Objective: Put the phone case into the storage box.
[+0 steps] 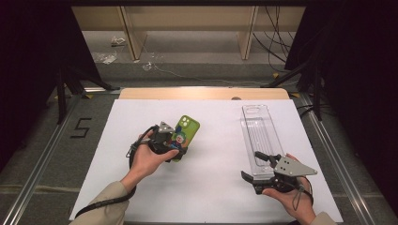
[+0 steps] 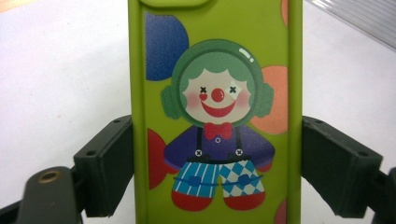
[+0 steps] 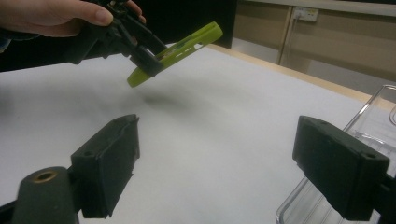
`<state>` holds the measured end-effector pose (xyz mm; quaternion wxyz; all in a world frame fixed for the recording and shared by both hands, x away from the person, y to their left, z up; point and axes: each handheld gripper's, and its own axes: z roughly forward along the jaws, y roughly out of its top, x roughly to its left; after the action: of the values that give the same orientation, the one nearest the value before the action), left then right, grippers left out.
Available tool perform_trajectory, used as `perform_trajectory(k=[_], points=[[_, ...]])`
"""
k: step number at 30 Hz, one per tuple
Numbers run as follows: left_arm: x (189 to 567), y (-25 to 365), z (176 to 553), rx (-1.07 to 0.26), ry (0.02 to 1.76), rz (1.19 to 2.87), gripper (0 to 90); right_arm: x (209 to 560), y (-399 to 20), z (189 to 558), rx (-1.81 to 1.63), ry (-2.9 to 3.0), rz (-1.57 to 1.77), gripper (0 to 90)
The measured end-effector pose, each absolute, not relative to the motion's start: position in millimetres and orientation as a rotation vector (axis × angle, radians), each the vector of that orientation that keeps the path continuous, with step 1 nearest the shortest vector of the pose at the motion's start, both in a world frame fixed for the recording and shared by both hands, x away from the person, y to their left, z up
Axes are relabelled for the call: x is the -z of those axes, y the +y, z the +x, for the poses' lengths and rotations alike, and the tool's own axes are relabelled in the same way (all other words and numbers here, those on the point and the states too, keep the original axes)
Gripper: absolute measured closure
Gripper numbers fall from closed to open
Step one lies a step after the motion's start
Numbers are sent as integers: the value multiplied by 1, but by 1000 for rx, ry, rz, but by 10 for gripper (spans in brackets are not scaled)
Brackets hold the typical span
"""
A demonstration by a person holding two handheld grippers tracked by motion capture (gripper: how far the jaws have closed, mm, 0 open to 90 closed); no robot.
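While the left gripper (image 1: 174,146) fingers clamp the green phone case (image 2: 215,112) off the table, right gripper (image 3: 215,172) fingers stand apart

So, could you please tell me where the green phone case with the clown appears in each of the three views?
High view: the green phone case lies left of centre, in the left gripper.
Left gripper view: the case fills the middle, clamped between the jaws.
Right gripper view: upper left, tilted, lifted above the table.
Shared landmark: the clear plastic tray, seen at right in every view.

Bare table (image 1: 216,159) is lying open between the phone case (image 1: 185,133) and tray (image 1: 260,136), nothing blocking.
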<state>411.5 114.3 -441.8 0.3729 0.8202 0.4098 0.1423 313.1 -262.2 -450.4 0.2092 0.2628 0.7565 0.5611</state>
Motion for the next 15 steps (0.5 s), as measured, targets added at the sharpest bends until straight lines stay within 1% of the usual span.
perform_trajectory(k=[15], points=[[443, 115, 385, -368, 996, 2063, 164, 449, -255, 315, -1574, 2096, 740, 135]])
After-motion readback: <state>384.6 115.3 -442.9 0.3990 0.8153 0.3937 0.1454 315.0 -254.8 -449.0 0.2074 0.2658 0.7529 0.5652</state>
